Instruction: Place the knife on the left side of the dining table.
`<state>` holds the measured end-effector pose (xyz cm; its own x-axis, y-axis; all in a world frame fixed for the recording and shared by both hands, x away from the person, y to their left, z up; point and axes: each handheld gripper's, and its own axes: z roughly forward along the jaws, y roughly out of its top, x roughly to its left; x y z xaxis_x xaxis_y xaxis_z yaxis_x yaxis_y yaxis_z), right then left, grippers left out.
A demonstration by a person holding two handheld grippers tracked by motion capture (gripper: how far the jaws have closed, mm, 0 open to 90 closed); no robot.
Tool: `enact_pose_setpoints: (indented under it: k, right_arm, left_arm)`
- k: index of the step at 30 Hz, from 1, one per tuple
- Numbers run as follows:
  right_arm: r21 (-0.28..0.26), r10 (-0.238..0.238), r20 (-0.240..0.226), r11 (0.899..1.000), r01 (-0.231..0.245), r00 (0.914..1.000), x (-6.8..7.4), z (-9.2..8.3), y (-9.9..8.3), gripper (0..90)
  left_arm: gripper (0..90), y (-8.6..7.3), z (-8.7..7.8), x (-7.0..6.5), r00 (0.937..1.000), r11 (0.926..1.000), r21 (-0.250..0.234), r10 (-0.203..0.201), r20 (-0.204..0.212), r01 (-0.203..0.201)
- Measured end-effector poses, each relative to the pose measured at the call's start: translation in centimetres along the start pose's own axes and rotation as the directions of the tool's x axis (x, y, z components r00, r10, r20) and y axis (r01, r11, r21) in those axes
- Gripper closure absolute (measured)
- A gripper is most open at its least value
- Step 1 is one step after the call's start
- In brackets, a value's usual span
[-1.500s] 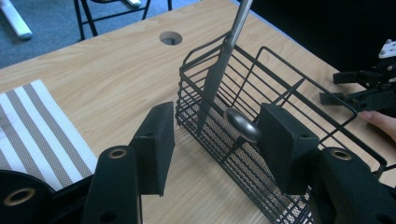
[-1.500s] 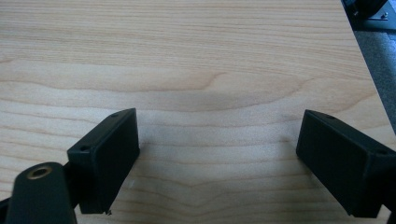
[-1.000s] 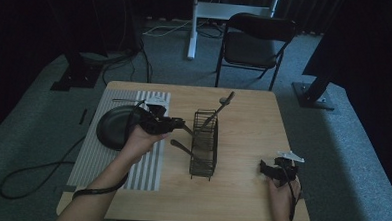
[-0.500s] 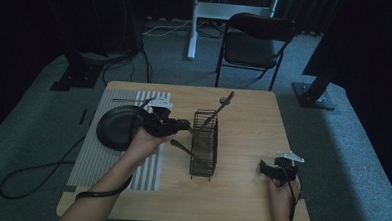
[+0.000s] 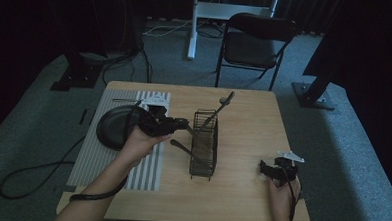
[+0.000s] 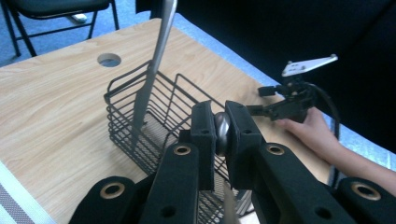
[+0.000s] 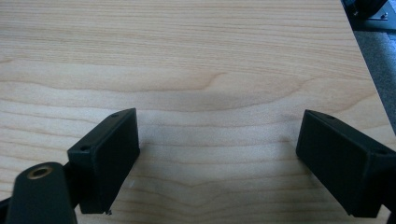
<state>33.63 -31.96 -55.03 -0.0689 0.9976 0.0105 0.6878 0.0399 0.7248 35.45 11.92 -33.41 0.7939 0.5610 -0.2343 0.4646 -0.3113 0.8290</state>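
On wooden table (image 5: 248, 128), grey carpeted room, one folding chair (image 5: 254, 45) beyond. One left claw (image 6: 220, 135), clamped on one metal utensil (image 6: 221, 133), probably a spoon handle. Just ahead of it: one wire basket (image 5: 204, 146) holding one upright utensil (image 6: 152, 70). Behind it: one dark plate (image 5: 110, 129), one striped mat (image 5: 94, 156). One right claw (image 7: 217, 158), jaws apart, over bare wood.

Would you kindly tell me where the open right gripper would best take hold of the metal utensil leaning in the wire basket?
Probably on the bare upper length of the leaning utensil, above the rim of the wire basket. That part sticks out, tilted towards the table's far right, so nothing crowds it. Bring the right gripper in from the basket's right, with the jaws across the stem, and lift along its tilt.
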Motion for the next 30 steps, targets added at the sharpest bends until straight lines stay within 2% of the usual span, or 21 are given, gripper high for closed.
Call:
enact_pose_setpoints:
  k: [7,14,19,25,30]
  right_arm:
    - [0.001,0.001,-0.001,1.0,-0.001,1.0,0.0,0.0,0.0,12.3]
    - [0.001,0.0,0.0,1.0,0.0,1.0,0.0,0.0,0.0,12.4]
    - [0.0,0.001,0.0,1.0,-0.001,1.0,0.0,0.0,0.0,12.4]
    - [0.0,-0.001,0.0,1.0,0.001,1.0,0.0,0.0,0.0,12.4]
    - [-0.001,-0.001,0.0,1.0,0.001,1.0,0.0,0.0,0.0,12.4]
  left_arm:
    - [83.8,0.8,-1.6,-1.2,0.9996,0.9992,-0.029,0.029,0.001,-0.029]
    - [83.8,2.3,-4.4,-2.1,0.9989,0.9953,-0.086,0.046,-0.003,-0.046]
    - [83.8,2.9,-6.1,-2.0,0.9989,0.9924,-0.115,0.042,-0.019,-0.044]
    - [83.8,3.0,-8.2,-1.6,0.9978,0.9881,-0.15,0.028,-0.06,-0.036]
    - [83.9,3.0,-9.2,-1.4,0.9959,0.9865,-0.16,0.023,-0.088,-0.037]
